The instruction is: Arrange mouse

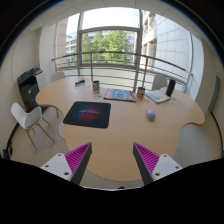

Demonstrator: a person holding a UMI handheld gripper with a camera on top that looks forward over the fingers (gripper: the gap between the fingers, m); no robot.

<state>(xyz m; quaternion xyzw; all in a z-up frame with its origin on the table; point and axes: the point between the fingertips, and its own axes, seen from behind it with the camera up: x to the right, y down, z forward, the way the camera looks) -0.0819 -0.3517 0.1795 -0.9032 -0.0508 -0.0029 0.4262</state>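
A small pale lavender mouse (151, 114) lies on the round wooden table (120, 135), well beyond my right finger. A dark mouse mat (88, 113) with a reddish glow in its middle lies to the left of the mouse, beyond my left finger. My gripper (113, 156) is held above the table's near part, its fingers wide apart with nothing between them. The magenta pads (78, 157) face each other across bare tabletop.
A colourful flat book or mat (120, 95) lies at the far side of the table, with a small dark object (96, 86) and an open laptop (160, 93) nearby. White chairs (30, 120) stand at the left. A railing and large windows lie beyond.
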